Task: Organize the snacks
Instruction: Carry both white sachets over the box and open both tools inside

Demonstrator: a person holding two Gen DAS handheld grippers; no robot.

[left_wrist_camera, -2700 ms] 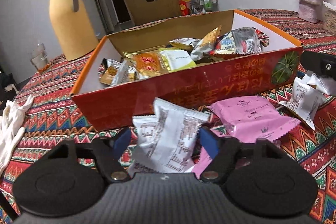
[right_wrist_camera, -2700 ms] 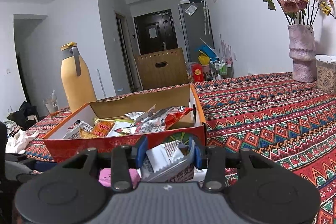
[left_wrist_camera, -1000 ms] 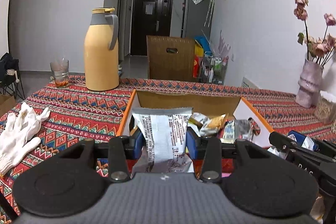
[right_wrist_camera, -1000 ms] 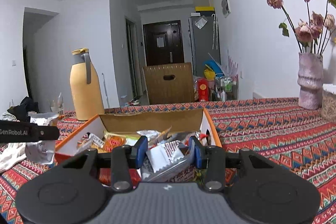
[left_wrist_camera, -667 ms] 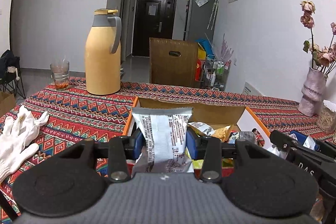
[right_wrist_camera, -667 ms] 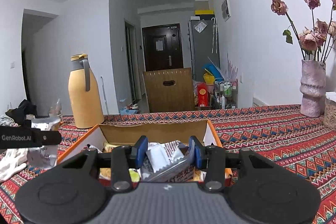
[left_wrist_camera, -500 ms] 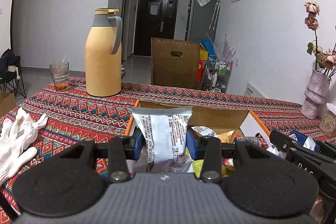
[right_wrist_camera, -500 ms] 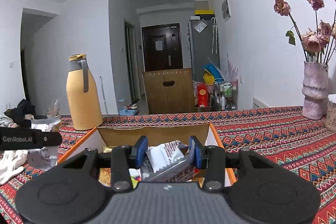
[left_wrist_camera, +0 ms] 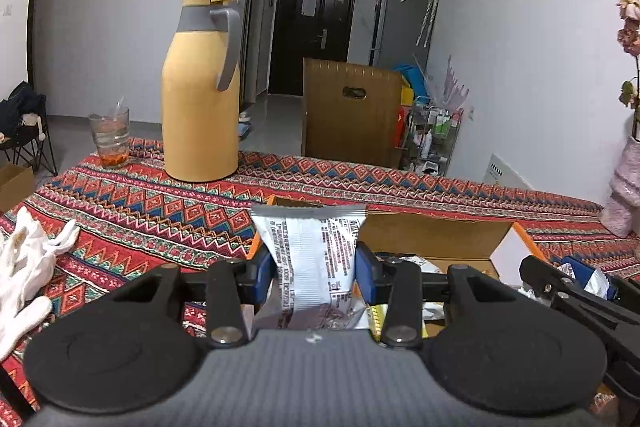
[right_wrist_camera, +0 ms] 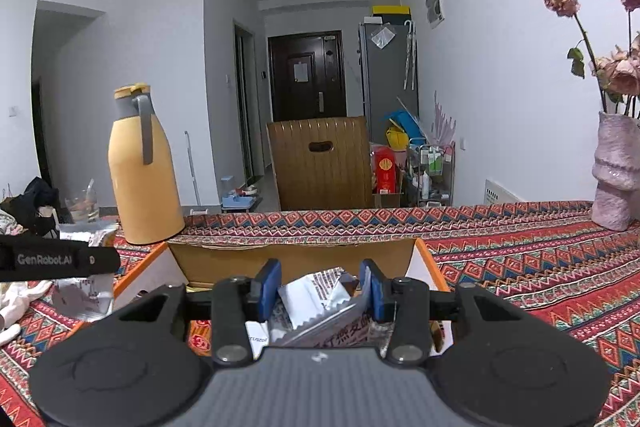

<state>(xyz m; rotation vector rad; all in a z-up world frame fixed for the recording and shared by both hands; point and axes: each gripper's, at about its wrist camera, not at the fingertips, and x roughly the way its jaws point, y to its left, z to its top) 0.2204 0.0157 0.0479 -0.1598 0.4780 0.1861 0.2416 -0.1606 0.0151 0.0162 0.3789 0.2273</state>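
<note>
While both tongs are raised over the near side of the snack box, a packet is gripped in each. Between the blue pads of the left tongs a silver-and-white snack packet is clamped upright, its crimped top edge standing above the fingers and its printed face turned toward the camera. In the right tongs a crumpled white and silver packet is pinched, tilted, with printed characters shown on its lower part. The box, an open cardboard tray with an orange rim and brown inner walls, is placed on the tabletop, which is covered by a red patterned cloth. Other wrappers can be made out inside the box behind the tongs, though they are largely hidden. From the left wrist view, the right tongs are seen at the right edge, just beside the box's near right corner; from the right wrist view, the left tongs are seen at the left edge with their packet hanging beneath, over the box's left wall. On the far left of the tabletop a tall yellow thermos jug with a grey handle is stood, with a drinking glass beside it. White gloves are laid at the near left edge. At the far right a pink vase of dried roses is set.
</note>
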